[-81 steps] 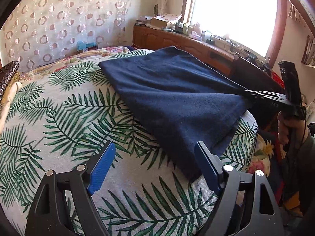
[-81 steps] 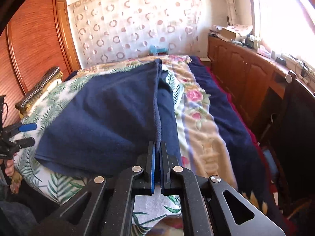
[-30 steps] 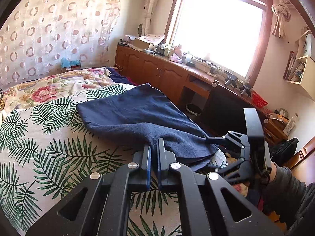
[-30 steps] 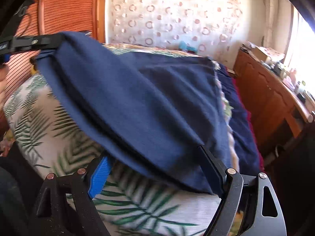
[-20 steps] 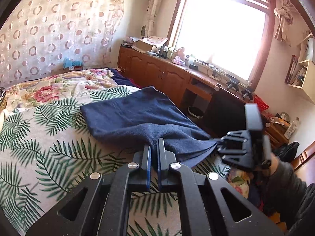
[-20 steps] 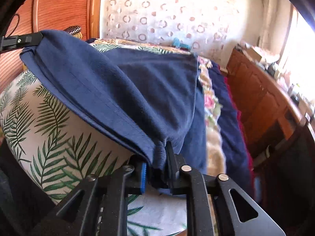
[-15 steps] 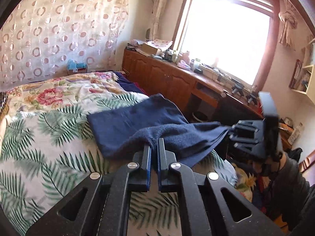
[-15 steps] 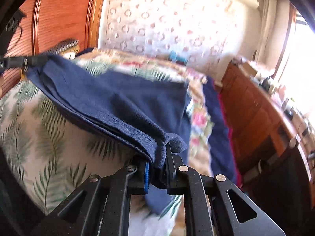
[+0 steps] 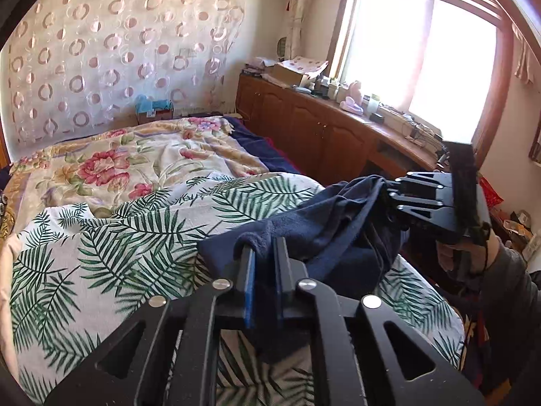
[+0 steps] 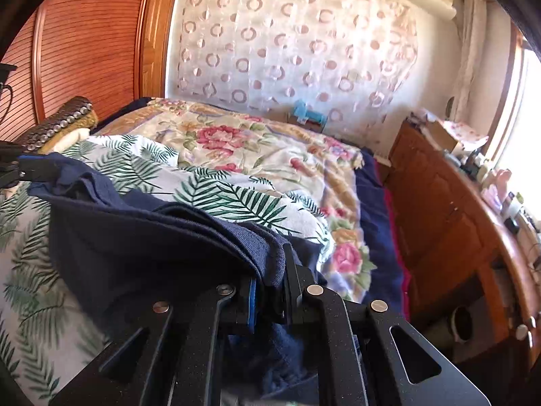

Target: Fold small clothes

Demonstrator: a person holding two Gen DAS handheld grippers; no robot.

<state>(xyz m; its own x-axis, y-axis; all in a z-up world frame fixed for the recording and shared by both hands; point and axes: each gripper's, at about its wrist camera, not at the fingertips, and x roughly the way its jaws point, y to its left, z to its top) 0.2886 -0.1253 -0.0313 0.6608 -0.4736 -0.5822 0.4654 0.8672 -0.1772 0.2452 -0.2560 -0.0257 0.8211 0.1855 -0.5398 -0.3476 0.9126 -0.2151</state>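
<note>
A dark navy garment (image 9: 338, 233) hangs bunched between my two grippers, lifted off the palm-leaf bedspread (image 9: 111, 247). My left gripper (image 9: 262, 253) is shut on one corner of it. My right gripper (image 10: 270, 270) is shut on the other corner, and it also shows in the left wrist view (image 9: 389, 196) at the right, held by a hand. In the right wrist view the navy garment (image 10: 142, 247) sags down to the left toward the left gripper (image 10: 23, 167). Its lower part is hidden behind the gripper bodies.
The bed carries a floral quilt (image 9: 142, 155) farther back and a navy sheet edge (image 10: 375, 209). A wooden cabinet run (image 9: 321, 132) with clutter stands under the window on the right. A wooden wardrobe (image 10: 84, 40) stands at the left. A curtain (image 10: 290, 50) covers the back wall.
Both grippers have lifted the garment off the bed and drawn it toward the near edge. It was spread flat and now hangs crumpled between them. The right gripper opened, then closed on it again.
</note>
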